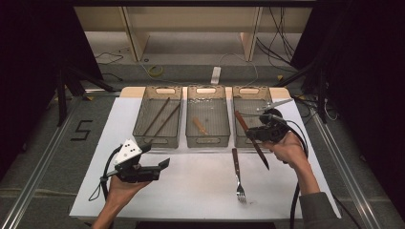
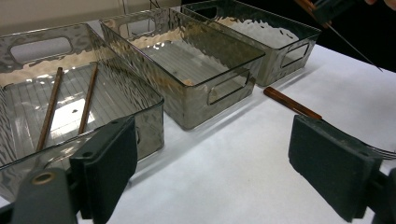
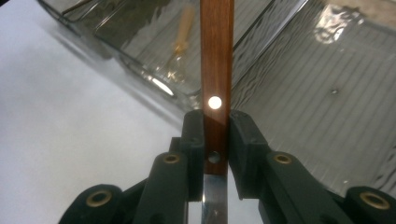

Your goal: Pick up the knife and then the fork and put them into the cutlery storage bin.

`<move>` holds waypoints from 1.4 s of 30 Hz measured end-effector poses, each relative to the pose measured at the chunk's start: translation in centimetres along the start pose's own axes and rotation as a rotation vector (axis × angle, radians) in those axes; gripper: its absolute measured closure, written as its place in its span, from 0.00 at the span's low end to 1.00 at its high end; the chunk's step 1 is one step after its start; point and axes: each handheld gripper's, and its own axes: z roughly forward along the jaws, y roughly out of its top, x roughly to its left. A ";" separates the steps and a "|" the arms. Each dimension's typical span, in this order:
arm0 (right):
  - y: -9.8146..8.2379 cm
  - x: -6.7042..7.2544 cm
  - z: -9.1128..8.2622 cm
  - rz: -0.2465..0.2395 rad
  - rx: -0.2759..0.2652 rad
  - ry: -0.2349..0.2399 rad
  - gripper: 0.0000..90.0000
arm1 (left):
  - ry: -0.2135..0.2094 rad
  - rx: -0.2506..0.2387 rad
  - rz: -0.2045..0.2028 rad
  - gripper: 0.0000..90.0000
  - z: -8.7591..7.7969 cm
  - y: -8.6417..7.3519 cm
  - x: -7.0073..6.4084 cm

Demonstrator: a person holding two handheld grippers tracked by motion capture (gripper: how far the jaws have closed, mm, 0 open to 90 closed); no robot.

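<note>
Low in the right gripper view: right gripper [image 3: 215, 154] clamped tight on a knife [image 3: 216, 70] at the join of blade and handle, dark pads pressed to both flat sides. Shown close here and not from above: brown wooden handle running straight up the middle of the frame, one bright rivet just above the pads, a second dark rivet between them, a strip of shiny blade dropping to the bottom edge. Behind the handle, ribbed floors of clear trays, a pale-handled utensil [image 3: 180, 37] in the one at upper left.

From the high view, whole layout instead: right gripper [image 1: 261, 133] at centre right, knife [image 1: 251, 140] held tilted over the near edge of the right tray [image 1: 251, 90], handle up toward the tray, dark blade slanting down to lower right, above the white worktop [image 1: 191, 186]. Left gripper [image 1: 162, 164] at lower left, over the worktop, holding nothing. Fork [image 1: 237, 174] flat on the worktop, tines toward the bottom edge, just left of the knife tip. Beyond, left tray [image 1: 158, 90] with two chopsticks [image 1: 161, 117], middle tray [image 1: 207, 90].

Near in the left gripper view: left gripper [image 2: 212, 158] with jaws spread wide, bare worktop between. Farther off, brown fork handle [image 2: 292, 103] ahead of the right-hand pad.
</note>
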 end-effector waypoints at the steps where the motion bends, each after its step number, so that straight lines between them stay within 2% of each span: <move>1: 0.2 -0.1 -0.1 0.005 -0.005 -0.003 0.86 | 0.000 -0.001 0.000 0.17 0.0 0.0 0.0; 11: 3.2 -2.3 -1.2 0.040 -0.057 -0.059 0.86 | -0.003 -0.003 -0.002 0.17 0.0 0.0 0.0; 17: 4.8 -3.1 -1.4 0.059 -0.066 -0.083 0.86 | -0.004 -0.005 -0.005 0.17 0.0 0.0 0.0; 31: 7.9 -4.8 -0.3 0.104 -0.083 -0.119 0.86 | -0.010 -0.014 -0.005 0.17 -0.1 0.0 0.0; 35: 8.3 -5.0 0.3 0.106 -0.083 -0.125 0.86 | -0.012 -0.015 -0.005 0.17 -0.1 0.1 0.0; 42: 8.6 -6.0 1.4 0.147 -0.081 -0.135 0.86 | -0.013 -0.014 -0.004 0.17 -0.1 0.1 -0.1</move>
